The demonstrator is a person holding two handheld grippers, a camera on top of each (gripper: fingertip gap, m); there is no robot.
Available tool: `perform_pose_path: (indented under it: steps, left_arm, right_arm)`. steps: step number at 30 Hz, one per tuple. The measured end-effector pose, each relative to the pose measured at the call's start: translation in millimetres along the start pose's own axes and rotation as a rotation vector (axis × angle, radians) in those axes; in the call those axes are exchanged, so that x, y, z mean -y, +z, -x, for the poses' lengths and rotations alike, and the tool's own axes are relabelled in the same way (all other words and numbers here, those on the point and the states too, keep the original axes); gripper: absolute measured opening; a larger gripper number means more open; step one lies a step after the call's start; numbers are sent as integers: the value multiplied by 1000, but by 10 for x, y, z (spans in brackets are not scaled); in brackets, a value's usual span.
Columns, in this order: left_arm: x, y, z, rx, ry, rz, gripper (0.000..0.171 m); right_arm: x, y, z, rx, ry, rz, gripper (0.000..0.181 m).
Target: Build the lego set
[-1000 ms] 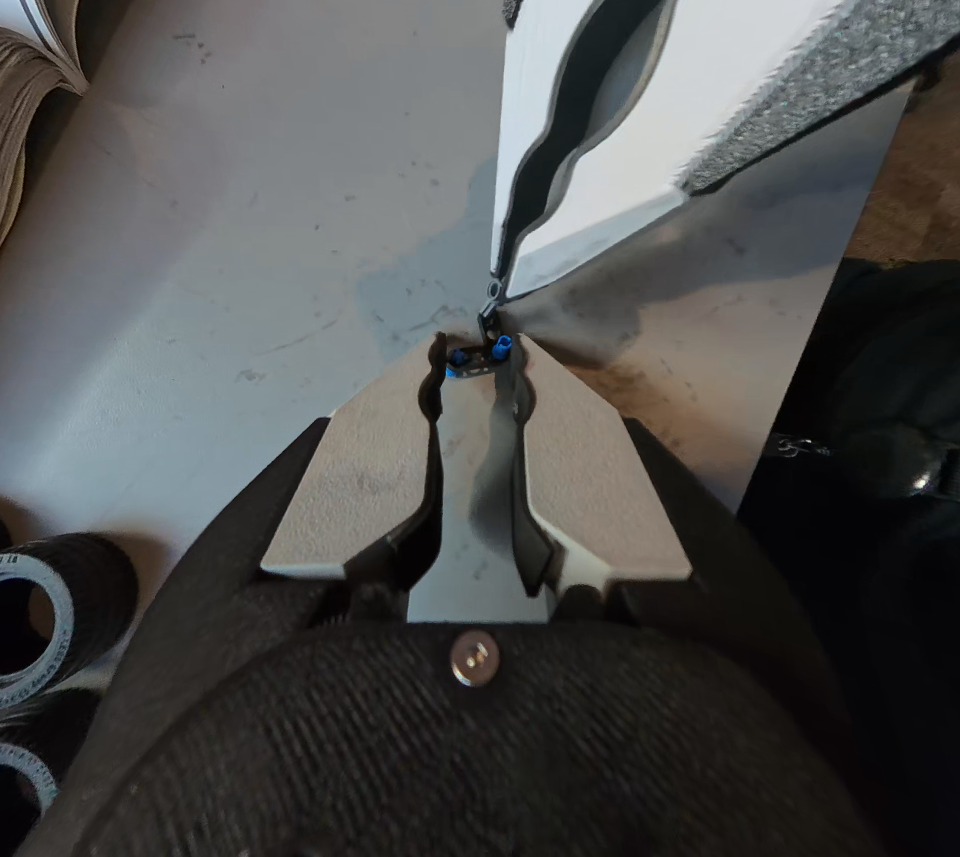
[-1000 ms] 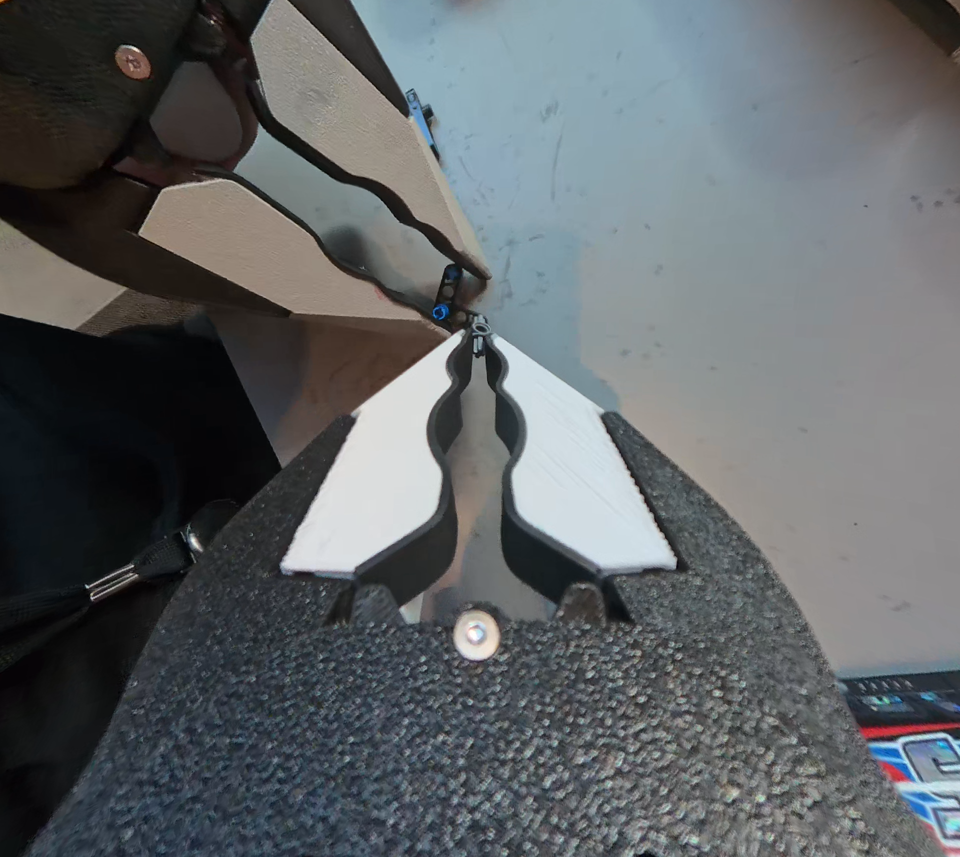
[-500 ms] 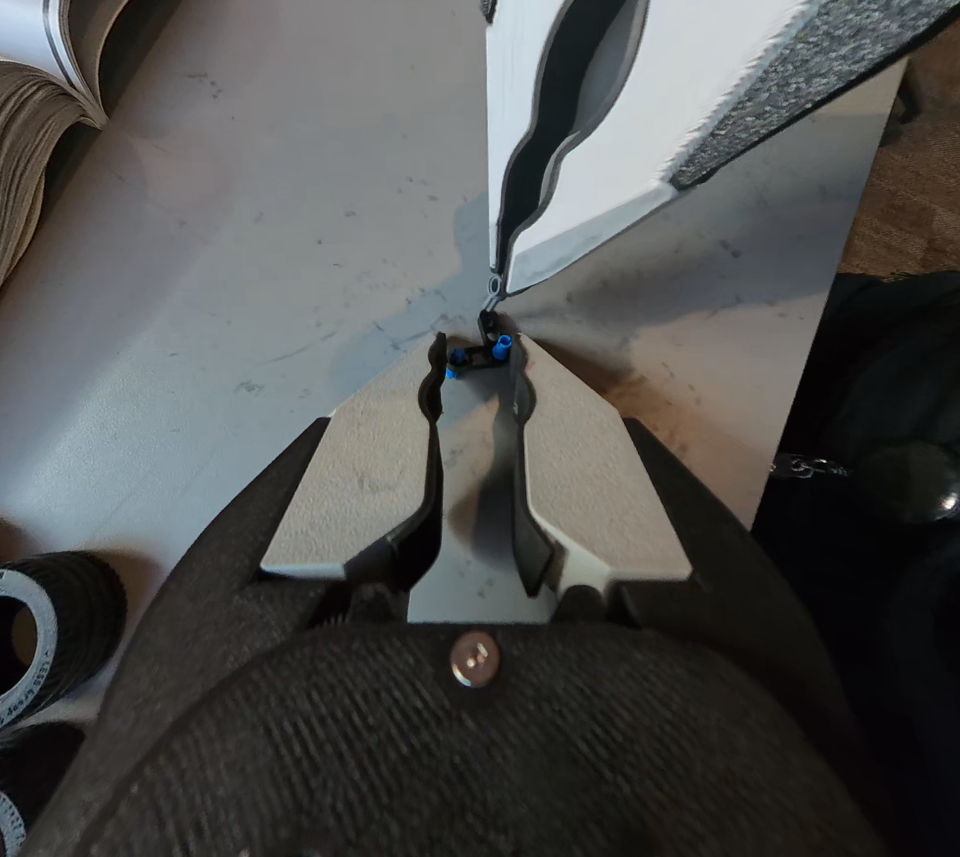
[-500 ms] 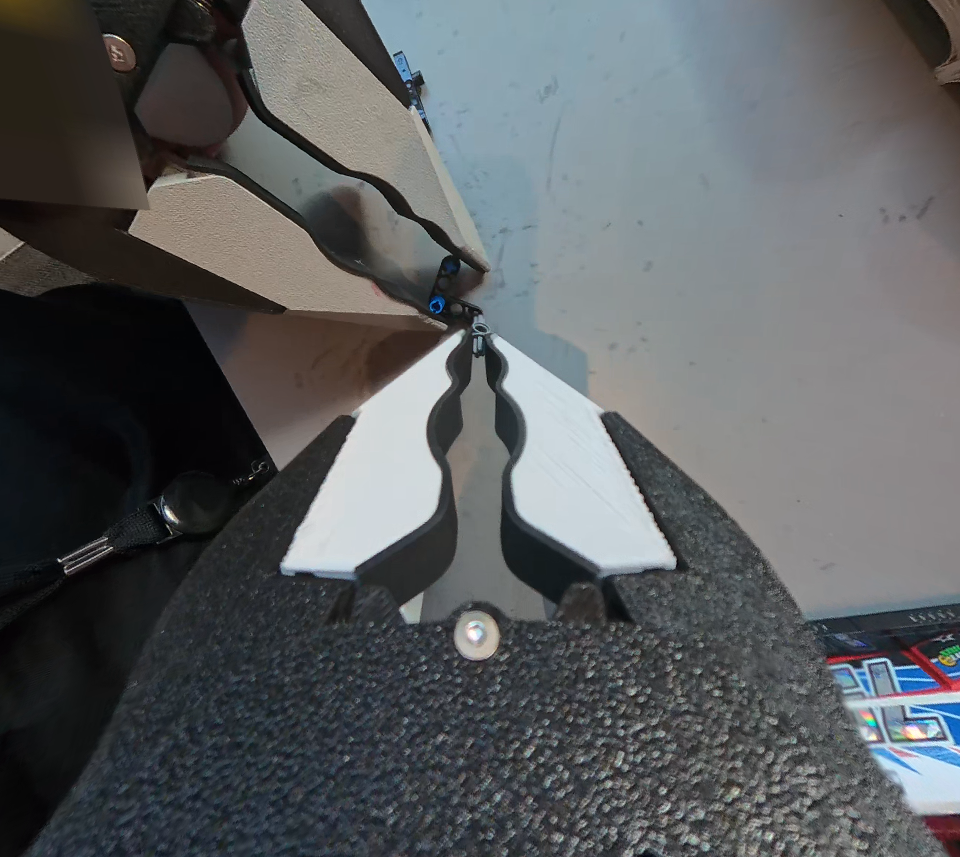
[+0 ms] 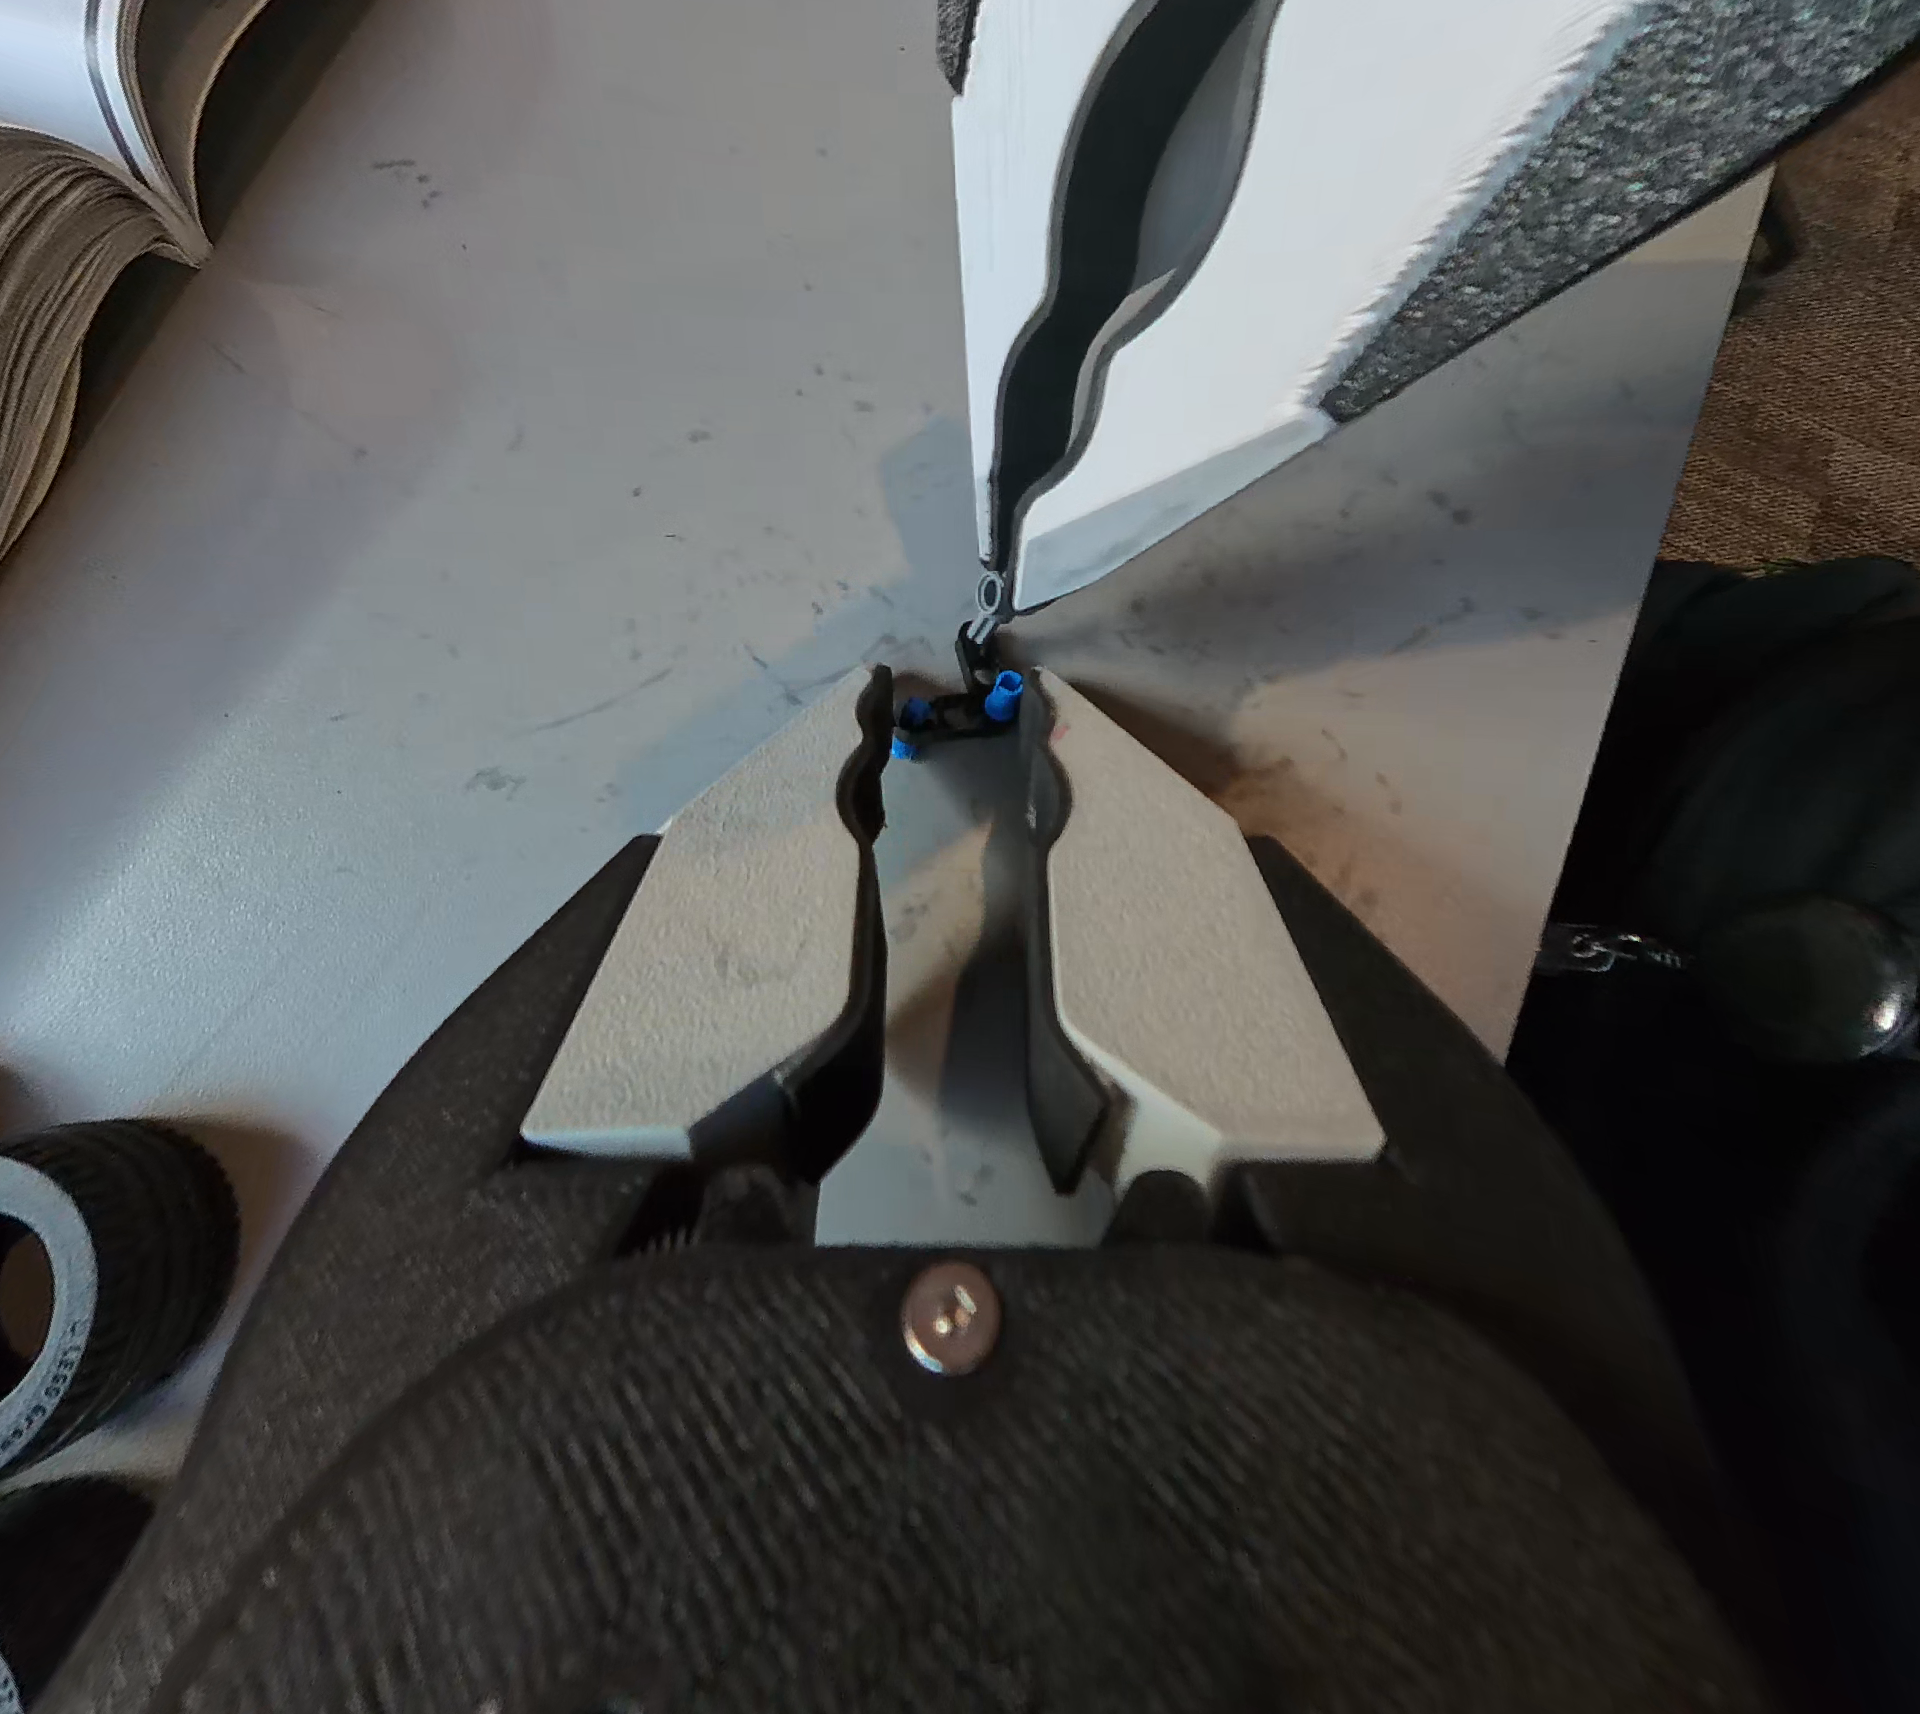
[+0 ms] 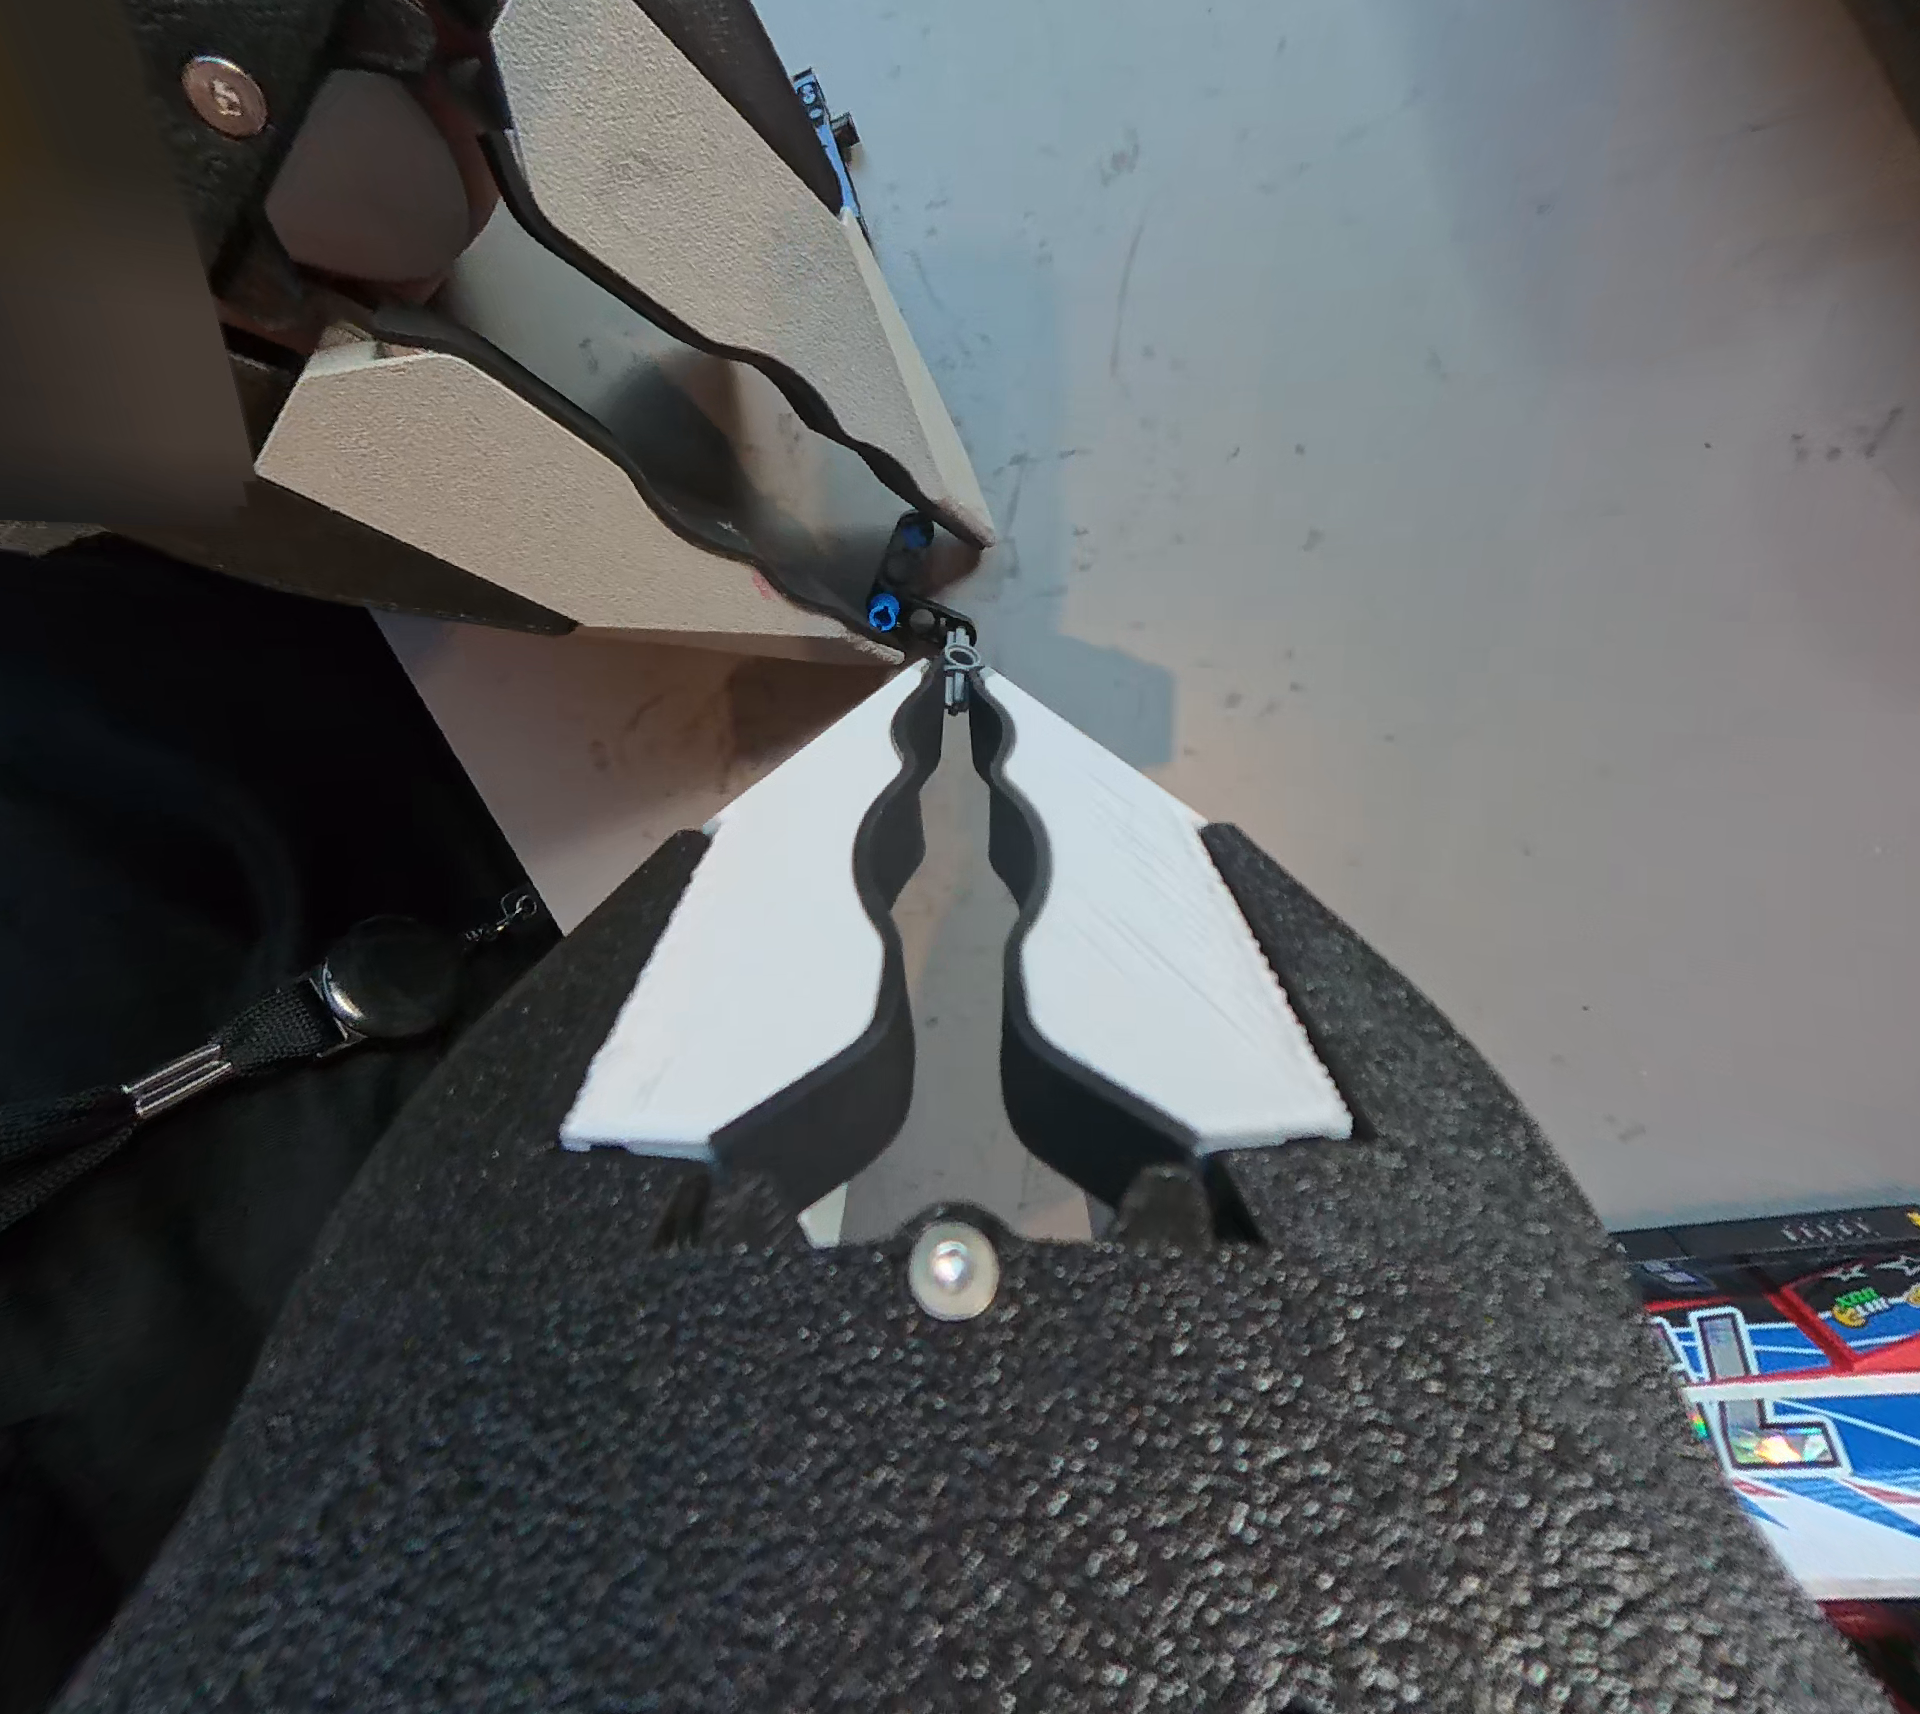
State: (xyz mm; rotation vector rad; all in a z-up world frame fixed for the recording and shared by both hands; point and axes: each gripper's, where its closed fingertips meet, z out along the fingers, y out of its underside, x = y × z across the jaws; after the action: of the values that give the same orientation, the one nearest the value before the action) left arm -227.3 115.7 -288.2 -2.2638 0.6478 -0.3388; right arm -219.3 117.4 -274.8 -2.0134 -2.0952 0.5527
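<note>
My left gripper (image 5: 956,708) has grey fingers and is shut on a small black angled lego beam (image 5: 951,714) with blue pins (image 5: 1004,694) in it, held just above the grey table (image 5: 520,521). My right gripper (image 6: 958,677) has white fingers and is shut on a tiny grey connector (image 6: 961,665). The connector's tip touches the upright end of the black beam (image 6: 914,599). In the left wrist view the right gripper (image 5: 997,563) comes in from above with the connector (image 5: 987,594). In the right wrist view the left gripper (image 6: 940,584) sits at the upper left.
An open instruction booklet (image 5: 94,54) lies at the far left. Black tyres (image 5: 94,1249) stand near the left gripper's base. A small black part (image 6: 826,116) lies on the table behind the left gripper. A colourful printed sheet (image 6: 1797,1425) lies at lower right. The table edge and dark clothing (image 6: 208,833) are close by. The grippers are tip to tip, or close to it.
Both grippers keep hold of their parts, tips together. The views have shifted a little: more of the booklet and the printed sheet shows, and the tyres sit lower in frame.
</note>
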Motion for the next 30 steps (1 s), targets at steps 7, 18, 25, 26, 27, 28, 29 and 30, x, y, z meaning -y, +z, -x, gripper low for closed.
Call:
perform_pose_path:
  steps: [7, 18, 25, 26, 27, 28, 29, 30]
  left_arm:
    - [0, 5, 0, 17, 22, 0, 22]
    - [-7, 2, 4, 19, 32, 1, 22]
    - [-8, -1, 7, 10, 20, 0, 22]
    - [-8, -2, 7, 11, 20, 0, 22]
    - [-8, -3, 8, 13, 22, 0, 22]
    - [-8, -3, 7, 14, 23, 0, 22]
    - [-9, -4, 10, 14, 21, 0, 22]
    - [-9, -8, 16, 14, 15, 0, 22]
  right_arm:
    - [8, 2, -11, -19, -67, 42, 3]
    - [37, 6, -7, -33, -190, 51, 3]
    - [45, 37, -4, -27, -154, 21, 3]
    - [42, 37, -4, -27, -149, 10, 3]
    - [41, 37, -4, -23, -137, -8, 3]
    - [43, 39, -4, -19, -128, -23, 3]
    - [49, 43, -3, -16, -124, -32, 3]
    - [61, 48, -4, -10, -119, -37, 3]
